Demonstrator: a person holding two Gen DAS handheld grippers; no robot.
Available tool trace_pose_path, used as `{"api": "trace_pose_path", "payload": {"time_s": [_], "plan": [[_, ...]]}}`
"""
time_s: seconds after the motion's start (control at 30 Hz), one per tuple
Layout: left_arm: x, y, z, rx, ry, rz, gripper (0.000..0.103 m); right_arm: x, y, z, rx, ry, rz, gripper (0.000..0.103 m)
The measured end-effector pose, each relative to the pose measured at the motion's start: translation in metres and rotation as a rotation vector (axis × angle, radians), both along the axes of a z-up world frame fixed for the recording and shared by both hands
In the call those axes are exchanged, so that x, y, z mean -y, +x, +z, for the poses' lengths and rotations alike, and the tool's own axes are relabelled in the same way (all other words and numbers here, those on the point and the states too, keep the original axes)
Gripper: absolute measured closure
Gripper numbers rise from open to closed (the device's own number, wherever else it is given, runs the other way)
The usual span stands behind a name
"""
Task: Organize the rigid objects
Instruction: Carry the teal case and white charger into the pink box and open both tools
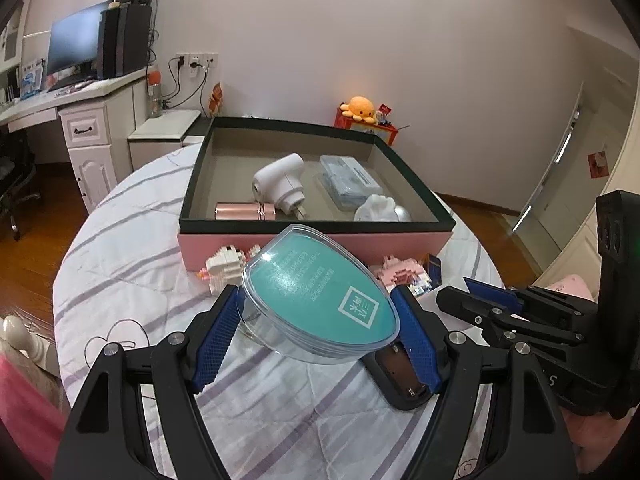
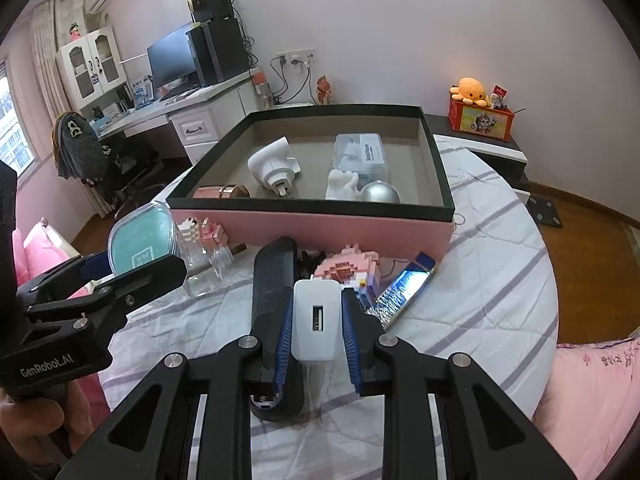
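My left gripper (image 1: 316,320) is shut on a clear oval case with a teal insert (image 1: 320,300), held tilted above the table; it also shows in the right wrist view (image 2: 142,240). My right gripper (image 2: 316,320) is shut on a white USB charger (image 2: 316,322), held above a black remote-like device (image 2: 276,280). The pink box with a dark rim (image 1: 316,222) stands beyond, holding a white plug adapter (image 1: 282,184), a rose-gold tube (image 1: 244,212), a clear plastic case (image 1: 348,180), a white figure (image 1: 376,208) and a silver ball (image 2: 380,192).
On the striped tablecloth (image 1: 132,248) in front of the box lie white and pink block models (image 1: 224,266) (image 2: 348,266), a shiny foil card (image 2: 404,290) and a clear glass (image 2: 204,264). A desk with monitor (image 1: 72,48) stands far left. Pink bedding (image 2: 592,392) is at right.
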State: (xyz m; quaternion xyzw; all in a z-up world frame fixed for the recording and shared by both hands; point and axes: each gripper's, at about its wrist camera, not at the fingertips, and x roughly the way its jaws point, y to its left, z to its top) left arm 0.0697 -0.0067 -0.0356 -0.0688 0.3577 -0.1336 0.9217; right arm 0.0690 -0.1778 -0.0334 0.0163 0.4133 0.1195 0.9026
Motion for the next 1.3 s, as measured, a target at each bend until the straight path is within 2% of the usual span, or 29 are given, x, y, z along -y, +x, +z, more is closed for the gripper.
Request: {"api": "trace_pose_path", "payload": {"time_s": [0.23, 0.43, 0.53, 0.67, 0.93, 1.07, 1.3], "plan": [[-0.003, 0.007, 0.009, 0.022, 0.005, 0.004, 0.026, -0.004, 0.007, 0.016, 0.044, 0.000, 0.006, 0.079], [-0.003, 0.027, 0.034, 0.076, 0.016, -0.003, 0.026, -0.010, 0.026, 0.049, 0.116, -0.005, 0.030, 0.079], [-0.001, 0.048, 0.050, 0.105, 0.028, -0.008, 0.026, -0.014, 0.053, 0.068, 0.155, -0.017, 0.038, 0.079], [0.000, 0.085, 0.062, 0.109, 0.044, 0.005, 0.026, -0.017, 0.094, 0.078, 0.172, -0.033, 0.038, 0.079], [0.002, 0.174, 0.066, 0.078, 0.073, 0.024, 0.026, -0.011, 0.178, 0.062, 0.137, -0.038, 0.020, 0.079], [0.005, 0.221, 0.048, 0.032, 0.100, 0.033, 0.026, -0.002, 0.222, 0.042, 0.097, -0.037, -0.001, 0.079], [0.008, 0.271, 0.005, -0.085, 0.107, 0.029, 0.026, 0.012, 0.273, 0.006, 0.005, -0.071, -0.030, 0.079]]}}
